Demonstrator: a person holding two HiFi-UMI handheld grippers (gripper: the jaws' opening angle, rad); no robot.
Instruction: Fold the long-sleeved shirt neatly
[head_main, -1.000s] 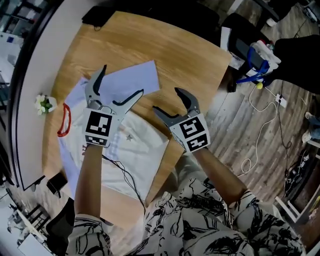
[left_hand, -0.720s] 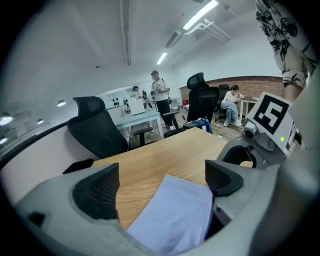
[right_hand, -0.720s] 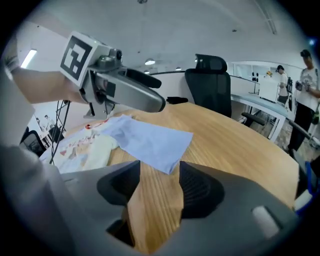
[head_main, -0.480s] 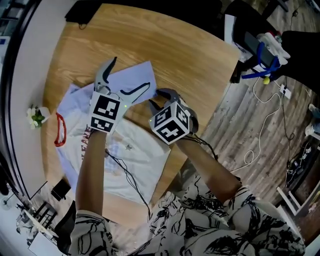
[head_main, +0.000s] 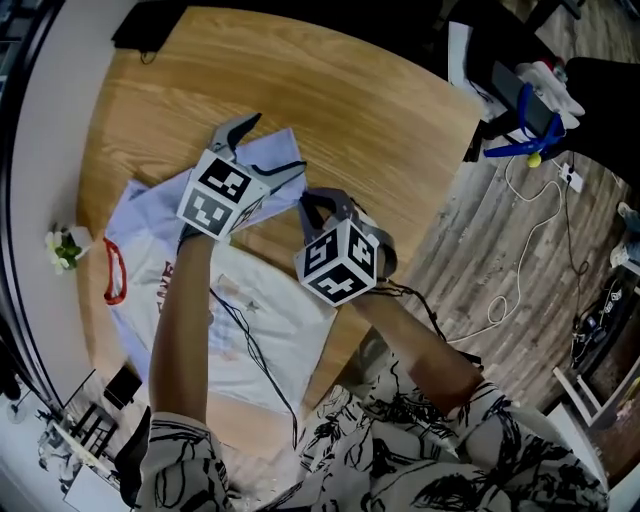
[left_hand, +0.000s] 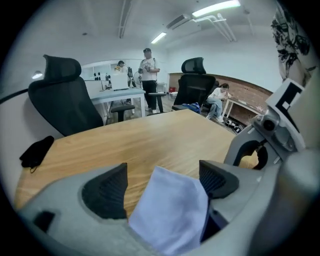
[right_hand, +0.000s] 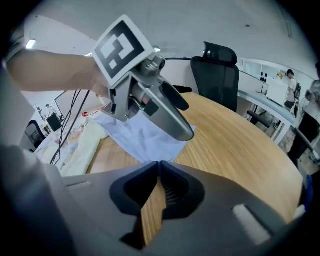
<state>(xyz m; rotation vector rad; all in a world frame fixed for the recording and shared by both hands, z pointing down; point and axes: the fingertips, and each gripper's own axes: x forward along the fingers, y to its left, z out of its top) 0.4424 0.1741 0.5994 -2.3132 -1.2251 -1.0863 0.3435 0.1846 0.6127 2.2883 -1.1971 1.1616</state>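
Observation:
The long-sleeved shirt (head_main: 270, 310) lies flat on the wooden table (head_main: 380, 100), its white body toward me and its red collar (head_main: 113, 270) at the left. Its pale blue sleeve (left_hand: 170, 210) is folded across toward the far side. My left gripper (left_hand: 162, 185) is open astride the sleeve's end; its jaws have just been closing, and the pads do not press the cloth. My right gripper (right_hand: 159, 165) has just closed and is shut, tips at the sleeve's near corner (right_hand: 150, 145). Whether cloth is pinched there is unclear. In the head view the left gripper (head_main: 272, 145) and right gripper (head_main: 305, 200) sit close together.
A small bunch of flowers (head_main: 62, 245) stands at the table's left edge, and a black thing (left_hand: 35, 150) lies at its far corner. Office chairs (left_hand: 65, 100) stand beyond the table. The table's right edge (head_main: 400, 260) drops to a floor with cables (head_main: 520, 250).
Both grippers have come down onto the sleeve and tipped downward. The right jaws went from wide open to shut. The left jaws now straddle the sleeve end.

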